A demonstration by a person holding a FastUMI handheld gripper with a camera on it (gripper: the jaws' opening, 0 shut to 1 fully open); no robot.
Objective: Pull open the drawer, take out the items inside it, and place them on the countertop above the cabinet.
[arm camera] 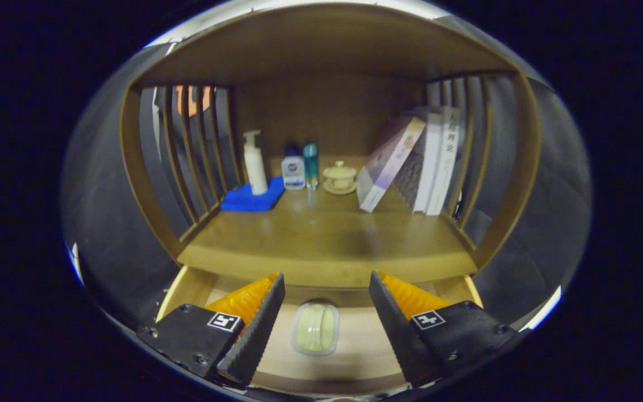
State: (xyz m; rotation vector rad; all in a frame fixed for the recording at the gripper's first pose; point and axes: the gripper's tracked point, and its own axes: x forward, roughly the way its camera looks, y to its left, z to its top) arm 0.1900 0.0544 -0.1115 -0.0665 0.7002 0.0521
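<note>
Presently, as found:
Gripper [326, 282]: fingers spread wide apart, holding nothing, poised above the pulled-out drawer.
Drawer [187, 287]: open, projecting from under the front lip of the countertop; pale wooden floor visible between and below the fingers.
Item in drawer: a small oval lidded container [315, 328], translucent with a pale greenish centre, lying flat on the drawer floor between the two fingers, touching neither.
Countertop [327, 237]: brown wooden shelf surface beyond the fingers; front part bare.
Left rear of countertop: white pump bottle [254, 162] standing upright on a blue tray [252, 199].
Centre rear: small white bottle with dark cap [293, 167], slim teal bottle [311, 164] just beside it, then a lidded cream cup on a saucer [339, 177].
Right rear: one book [388, 163] leaning against a row of upright books [436, 162].
Sides: slatted wooden panels [187, 151].
</note>
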